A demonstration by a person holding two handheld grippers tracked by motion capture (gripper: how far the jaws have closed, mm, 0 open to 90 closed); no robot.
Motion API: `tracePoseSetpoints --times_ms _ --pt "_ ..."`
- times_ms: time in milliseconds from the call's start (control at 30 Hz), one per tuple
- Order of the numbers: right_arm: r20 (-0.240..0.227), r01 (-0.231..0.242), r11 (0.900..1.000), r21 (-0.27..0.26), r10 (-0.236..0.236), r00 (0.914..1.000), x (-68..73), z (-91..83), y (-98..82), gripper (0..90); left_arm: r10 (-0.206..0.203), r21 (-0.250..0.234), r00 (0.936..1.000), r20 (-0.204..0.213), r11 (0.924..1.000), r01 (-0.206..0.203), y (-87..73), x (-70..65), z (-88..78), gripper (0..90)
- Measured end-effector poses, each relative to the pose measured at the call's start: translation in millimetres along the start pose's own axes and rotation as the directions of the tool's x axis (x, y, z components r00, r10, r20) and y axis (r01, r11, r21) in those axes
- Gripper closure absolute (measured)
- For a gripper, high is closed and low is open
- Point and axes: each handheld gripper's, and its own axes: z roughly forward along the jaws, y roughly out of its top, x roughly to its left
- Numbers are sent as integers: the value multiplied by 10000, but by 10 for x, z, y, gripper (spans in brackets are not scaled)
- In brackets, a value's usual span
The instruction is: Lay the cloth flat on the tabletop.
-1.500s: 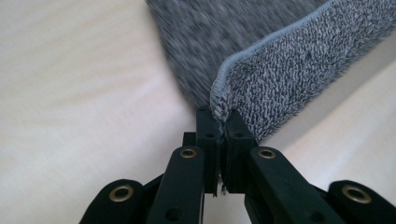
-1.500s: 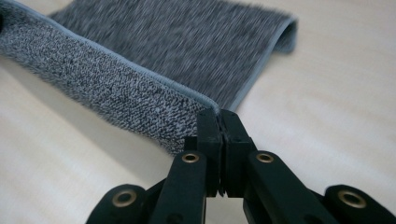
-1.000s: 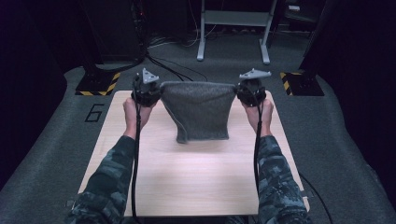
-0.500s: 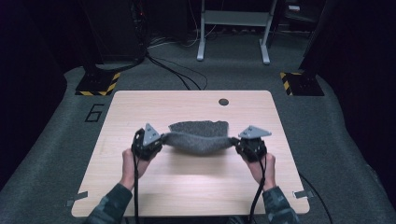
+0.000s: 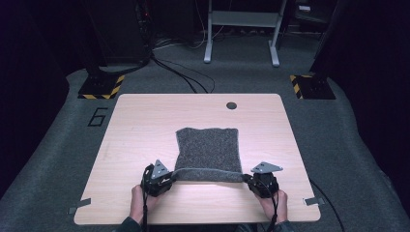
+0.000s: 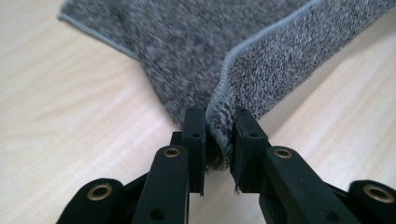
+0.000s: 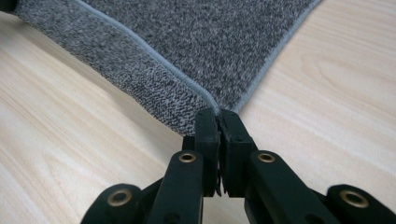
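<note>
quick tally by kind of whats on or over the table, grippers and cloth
grey cloth: 1
left gripper: 1, jaws just been opening, cloth corner between them
right gripper: 1, clamped on the other near corner
table: 1
total: 4

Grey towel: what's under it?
Under the grey towel only the wooden table shows around its edges; the covered patch is hidden. Its near edge is lifted between the left hand-held gripper, jaws just opening, and the right hand-held gripper.
</note>
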Motion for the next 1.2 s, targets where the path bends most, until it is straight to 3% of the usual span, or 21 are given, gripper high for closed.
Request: tracePoseSetpoints --times_ms 200,367,400,533,567,600,633,733,800,833,867,933,1033,1100,1133,1200 --pt "-69 -128 9999 -47 128 9999 14 -36 -82 825 -471 94 9982 364 9989 468 -114 -26 -55 588" --pt "-134 -286 9996 -42 286 9995 -6 -115 -119 727 -695 -25 9972 277 9976 696 -147 -17 -130 451" --pt "-134 -394 9992 -92 393 9991 -35 -168 -128 681 -878 -69 9956 311 9961 881 -151 13 -201 423" --pt "-23 -595 9976 -364 595 9982 -116 -255 -105 570 -930 -135 9956 110 9956 932 -119 95 -308 333" --pt "-23 -595 9976 -364 595 9982 -116 -255 -105 570 -930 -135 9956 110 9956 932 -119 95 -308 313" --pt "129 -617 9972 -413 622 9980 -168 -257 -62 498 -1042 -275 9945 -27 9942 1041 -75 167 -355 296" --pt "129 -617 9972 -413 622 9980 -168 -257 -62 498 -1042 -275 9945 -27 9942 1041 -75 167 -355 279" --pt "299 -667 9962 -560 684 9972 -243 -197 79 379 -1006 -341 9942 -377 9945 993 75 321 -395 243" --pt "258 -639 9962 -585 655 9975 -259 -170 123 362 -988 -384 9939 -492 9945 970 120 360 -394 235" --pt "265 -678 9957 -630 696 9972 -268 -137 165 340 -1050 -487 9924 -640 9936 1019 166 395 -372 231" --pt "211 -582 9971 -485 593 9980 -302 -35 255 269 -1058 -401 9916 -739 9939 1030 246 467 -329 223" --pt "283 -532 9979 -365 542 9981 -320 78 322 222 -951 -82 9917 -862 9955 947 331 509 -197 216" --pt "237 -430 9989 173 426 9988 -333 340 402 175 -708 408 9935 -895 9964 747 376 480 27 208" --pt "227 -405 9988 292 399 9989 -331 401 407 159 -599 641 9944 -866 9958 656 378 453 122 201" --pt "325 -389 9979 522 373 9988 -310 560 412 153 -494 920 9943 -948 9941 582 362 404 234 200" --pt "531 -251 9979 599 220 9983 -292 641 401 150 -400 1177 9943 -987 9917 516 334 363 305 200"
